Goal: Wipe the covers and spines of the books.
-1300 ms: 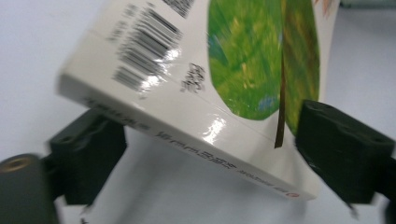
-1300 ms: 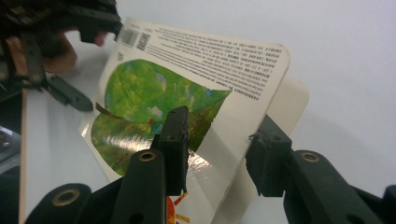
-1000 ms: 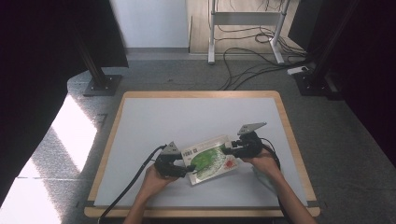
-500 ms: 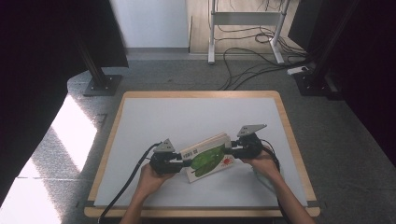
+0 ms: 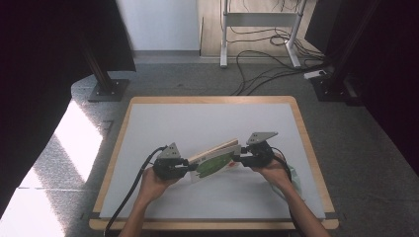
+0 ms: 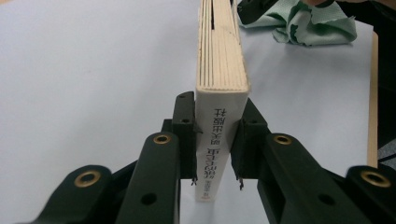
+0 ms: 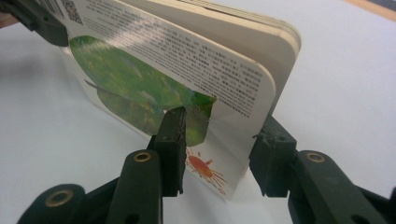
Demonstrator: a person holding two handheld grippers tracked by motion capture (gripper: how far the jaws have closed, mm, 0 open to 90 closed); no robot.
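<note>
The counter, white with a wooden rim, is carrying everything. A board book is being held on its edge, tilted, toward the counter's near edge and about midway between its side edges. Its spine end is being clamped by the left claw, whose jaws have just been closing onto it. Its opposite end is being gripped by the right claw, one pad on the leaf picture. A green cloth is lying near the counter's right edge.
</note>
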